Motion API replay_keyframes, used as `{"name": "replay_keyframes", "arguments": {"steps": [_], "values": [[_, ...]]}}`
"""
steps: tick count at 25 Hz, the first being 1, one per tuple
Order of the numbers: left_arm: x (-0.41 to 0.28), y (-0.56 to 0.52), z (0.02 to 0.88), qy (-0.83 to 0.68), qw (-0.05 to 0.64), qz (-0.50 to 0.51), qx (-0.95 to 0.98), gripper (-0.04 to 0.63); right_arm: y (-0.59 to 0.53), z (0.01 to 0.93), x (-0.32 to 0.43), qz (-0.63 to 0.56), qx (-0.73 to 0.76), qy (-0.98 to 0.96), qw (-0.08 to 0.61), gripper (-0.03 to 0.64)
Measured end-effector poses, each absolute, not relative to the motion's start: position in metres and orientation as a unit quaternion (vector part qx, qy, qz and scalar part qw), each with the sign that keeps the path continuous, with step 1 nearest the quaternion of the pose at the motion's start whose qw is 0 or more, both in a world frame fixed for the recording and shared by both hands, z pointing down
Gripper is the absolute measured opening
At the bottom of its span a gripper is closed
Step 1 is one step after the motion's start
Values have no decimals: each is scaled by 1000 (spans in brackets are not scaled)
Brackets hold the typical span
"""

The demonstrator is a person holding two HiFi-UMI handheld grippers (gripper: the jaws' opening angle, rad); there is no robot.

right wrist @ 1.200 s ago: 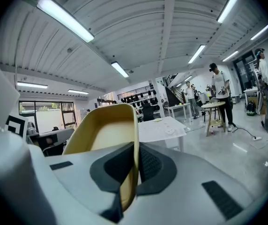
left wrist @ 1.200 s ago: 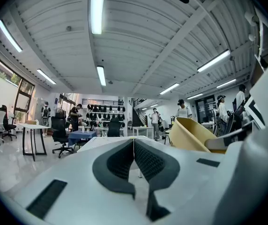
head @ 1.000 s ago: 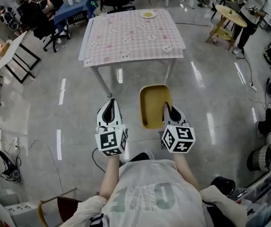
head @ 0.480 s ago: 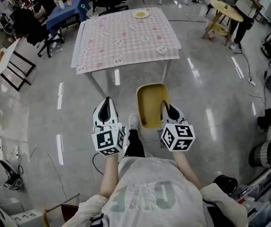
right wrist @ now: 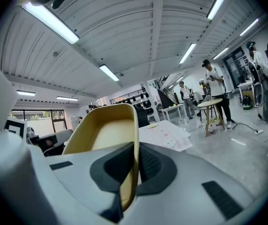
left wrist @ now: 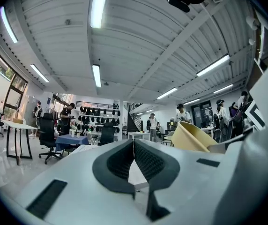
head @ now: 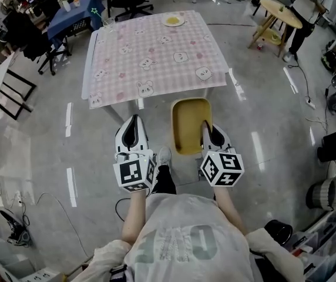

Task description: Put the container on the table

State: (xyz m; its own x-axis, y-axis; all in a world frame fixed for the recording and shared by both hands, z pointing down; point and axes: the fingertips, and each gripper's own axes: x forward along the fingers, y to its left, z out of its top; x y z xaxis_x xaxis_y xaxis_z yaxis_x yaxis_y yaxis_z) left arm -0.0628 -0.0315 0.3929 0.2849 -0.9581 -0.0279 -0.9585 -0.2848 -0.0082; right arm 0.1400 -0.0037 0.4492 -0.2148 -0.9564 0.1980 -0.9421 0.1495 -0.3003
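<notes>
Yellow plastic container (head: pixel 191 125), oblong tub, empty, open side up, held in the air over the floor just short of the near edge of the table (head: pixel 156 46), so not on it yet. Table has a pink checked cloth with a small plate (head: pixel 173 20) at the far edge, and the rest of the top is free. Right gripper (head: pixel 206 129) is clamped on the tub's near right wall, one pad inside and one outside; in the right gripper view the thin yellow wall (right wrist: pixel 108 135) runs straight between the pads (right wrist: pixel 150 161) and the tub juts out ahead of them. Left gripper (head: pixel 134 120) has its jaws together on nothing and is level beside the tub, apart from it. The left gripper view shows the closed tips (left wrist: pixel 134 144) and the tub (left wrist: pixel 190 137) off to its right. Handling, judged: light, stiff, thin-walled, smooth and probably a bit slippery, not fragile. A one-sided pinch on the rim leaves the long body cantilevered, so it could pivot or sag in the pads. A wall or rim grip works; nearer the middle of a long side would balance better, or the left gripper could steady the opposite wall when setting it down.
</notes>
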Motion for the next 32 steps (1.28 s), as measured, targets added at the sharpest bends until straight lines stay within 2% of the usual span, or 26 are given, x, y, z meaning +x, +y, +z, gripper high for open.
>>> {"name": "replay_keyframes", "arguments": {"steps": [17,32], "values": [[-110,-268,372,565,33,16,-824,29,-225,431,92,-202,-655,729,7,31],[-133,-332,385,592,32,14,-805,29,-310,440,61,-196,-627,754,-2,31]]}}
